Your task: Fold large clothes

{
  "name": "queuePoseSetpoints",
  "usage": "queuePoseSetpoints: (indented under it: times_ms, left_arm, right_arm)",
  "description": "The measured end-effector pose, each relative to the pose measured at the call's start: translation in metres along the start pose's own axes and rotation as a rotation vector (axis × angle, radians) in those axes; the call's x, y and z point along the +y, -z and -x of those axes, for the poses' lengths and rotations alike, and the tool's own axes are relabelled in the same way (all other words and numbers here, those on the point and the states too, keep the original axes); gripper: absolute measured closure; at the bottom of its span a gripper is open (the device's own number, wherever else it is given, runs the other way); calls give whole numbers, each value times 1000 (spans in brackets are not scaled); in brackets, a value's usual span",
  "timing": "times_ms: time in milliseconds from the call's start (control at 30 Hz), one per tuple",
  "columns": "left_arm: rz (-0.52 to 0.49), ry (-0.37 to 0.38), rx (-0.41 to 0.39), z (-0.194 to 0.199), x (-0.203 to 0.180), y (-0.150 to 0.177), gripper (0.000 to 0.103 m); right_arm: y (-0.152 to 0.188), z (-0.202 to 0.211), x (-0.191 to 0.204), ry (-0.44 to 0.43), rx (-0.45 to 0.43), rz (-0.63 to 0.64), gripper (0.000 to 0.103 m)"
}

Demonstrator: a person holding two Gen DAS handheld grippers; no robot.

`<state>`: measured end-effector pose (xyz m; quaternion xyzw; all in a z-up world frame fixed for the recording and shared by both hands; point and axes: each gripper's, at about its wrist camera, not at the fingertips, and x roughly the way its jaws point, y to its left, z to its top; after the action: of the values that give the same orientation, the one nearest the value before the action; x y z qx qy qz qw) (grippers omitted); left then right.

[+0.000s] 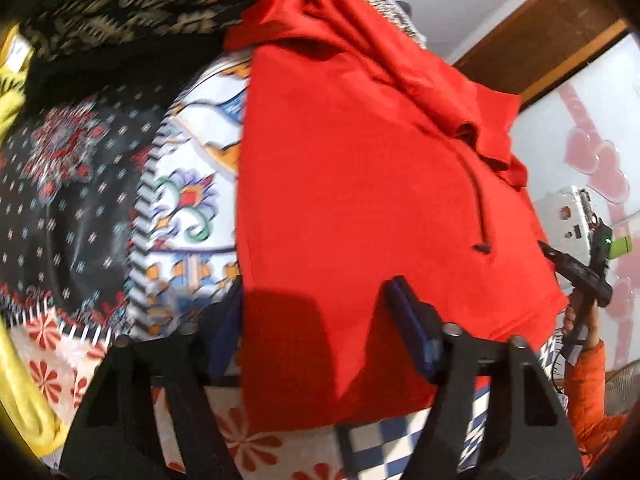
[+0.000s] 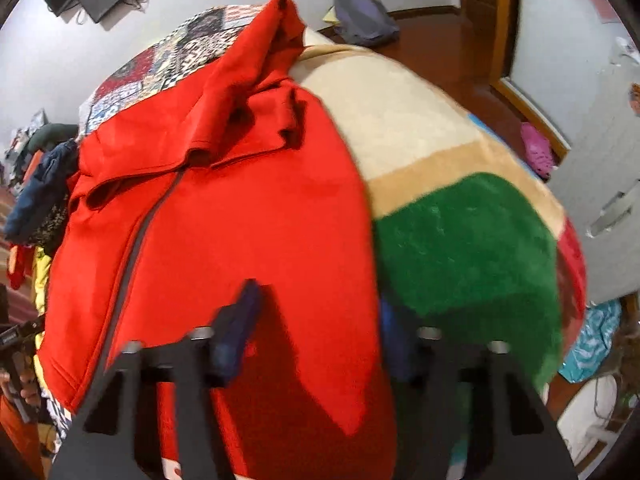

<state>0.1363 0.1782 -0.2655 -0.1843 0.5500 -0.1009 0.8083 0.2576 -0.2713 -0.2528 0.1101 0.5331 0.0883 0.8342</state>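
both grippers have their fingers spread over the red hoodie (image 1: 352,184): left gripper (image 1: 316,320) bottom centre, right gripper (image 2: 320,320) too, hoodie's right edge meeting the fuzzy blanket (image 2: 460,240).

the bed (image 2: 200,36) carries everything, covered by a patchwork sheet (image 1: 188,200) of white panels with flowers, zigzag borders and a blue checked patch at the near edge. a red hoodie (image 1: 360,200) lies flat on it, hood bunched at the far end, drawstring trailing down its front. in the right wrist view, a plush blanket (image 2: 460,240) in cream, tan and green blocks lies just to the right of the hoodie, touching its edge. in the left wrist view, a black printed cloth (image 1: 60,200) lies left of the hoodie, with yellow fabric (image 1: 16,380) at the far left edge.
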Motion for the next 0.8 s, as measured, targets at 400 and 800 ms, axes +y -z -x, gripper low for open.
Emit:
queuePoseSetpoints:
  times_ms: [400,800]
  left_arm:
    - [-57,100,-118,43,-53,-51,100]
    - [-97,-11,-332,80,-85,-191,100]
  right_arm:
    - [-34,30,42,-87,-84,140,94]
    - [-149,38,85,-60,-238,277,94]
